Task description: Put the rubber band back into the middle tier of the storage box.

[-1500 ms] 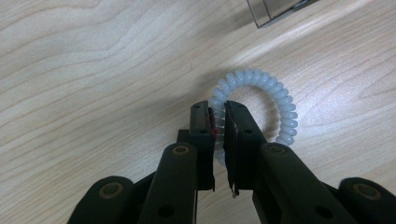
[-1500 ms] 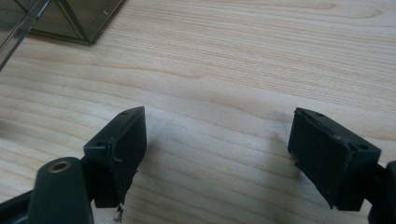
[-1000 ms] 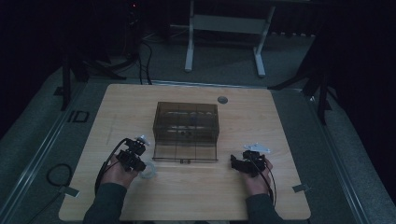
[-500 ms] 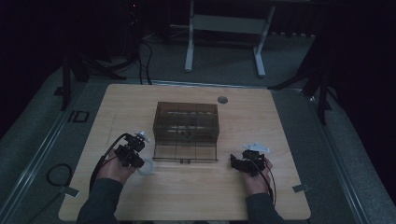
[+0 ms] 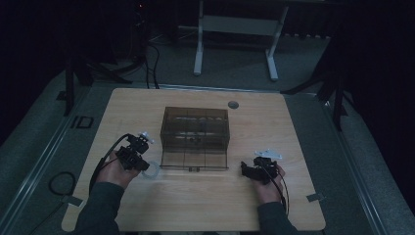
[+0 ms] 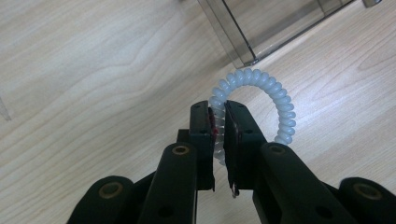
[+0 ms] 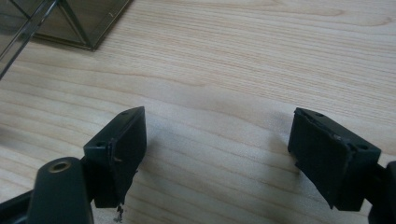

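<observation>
A pale blue-white spiral hair tie [image 6: 275,100] forms a ring, and my left gripper [image 6: 217,112] is shut on its near side, holding it just above the wooden table. From above, the left gripper [image 5: 139,159] sits left of the smoky clear box [image 5: 195,131], the hair tie [image 5: 152,171] showing at its tip. My right gripper [image 7: 217,135] stands open over bare wood with nothing between its jaws. In the high view the right gripper [image 5: 250,170] rests right of the box's folded-down front flap [image 5: 195,160].
The wooden table [image 5: 147,103] has a round grommet [image 5: 233,104] behind the box. A corner of the box [image 7: 70,23] lies at the upper left of the right gripper view. Cables trail from both grippers; dark floor and stands surround the table.
My left gripper has risen a little with the hair tie in its jaws. The right gripper has stayed in place.
</observation>
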A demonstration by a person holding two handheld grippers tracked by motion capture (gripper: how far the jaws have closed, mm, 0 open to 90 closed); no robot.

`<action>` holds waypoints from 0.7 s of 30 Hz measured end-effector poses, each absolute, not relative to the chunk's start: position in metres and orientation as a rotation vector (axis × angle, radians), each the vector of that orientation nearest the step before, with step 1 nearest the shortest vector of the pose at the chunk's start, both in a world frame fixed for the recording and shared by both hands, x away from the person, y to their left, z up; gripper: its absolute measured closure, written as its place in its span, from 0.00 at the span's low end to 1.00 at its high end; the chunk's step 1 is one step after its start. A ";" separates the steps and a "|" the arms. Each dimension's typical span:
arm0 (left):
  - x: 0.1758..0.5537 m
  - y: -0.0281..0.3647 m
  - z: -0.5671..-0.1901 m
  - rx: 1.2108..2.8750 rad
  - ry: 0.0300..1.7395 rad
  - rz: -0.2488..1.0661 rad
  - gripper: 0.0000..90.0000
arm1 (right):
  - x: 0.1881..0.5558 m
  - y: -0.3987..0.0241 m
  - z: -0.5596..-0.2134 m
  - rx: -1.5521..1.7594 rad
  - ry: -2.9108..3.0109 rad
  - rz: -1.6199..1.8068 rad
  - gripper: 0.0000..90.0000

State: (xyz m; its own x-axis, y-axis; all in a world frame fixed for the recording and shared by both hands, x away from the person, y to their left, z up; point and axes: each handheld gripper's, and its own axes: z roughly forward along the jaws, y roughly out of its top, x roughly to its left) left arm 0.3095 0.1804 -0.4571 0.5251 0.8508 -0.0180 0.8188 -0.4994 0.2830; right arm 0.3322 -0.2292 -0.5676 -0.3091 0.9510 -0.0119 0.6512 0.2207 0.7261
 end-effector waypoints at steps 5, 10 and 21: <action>0.312 0.181 -0.448 2.502 1.387 0.185 0.91 | 0.332 -0.229 -0.568 1.475 2.041 0.868 0.22; 0.315 0.184 -0.442 2.483 1.386 0.194 0.91 | 0.332 -0.229 -0.568 1.477 2.041 0.869 0.22; 0.316 0.189 -0.435 2.464 1.377 0.201 0.91 | 0.332 -0.229 -0.568 1.475 2.040 0.868 0.22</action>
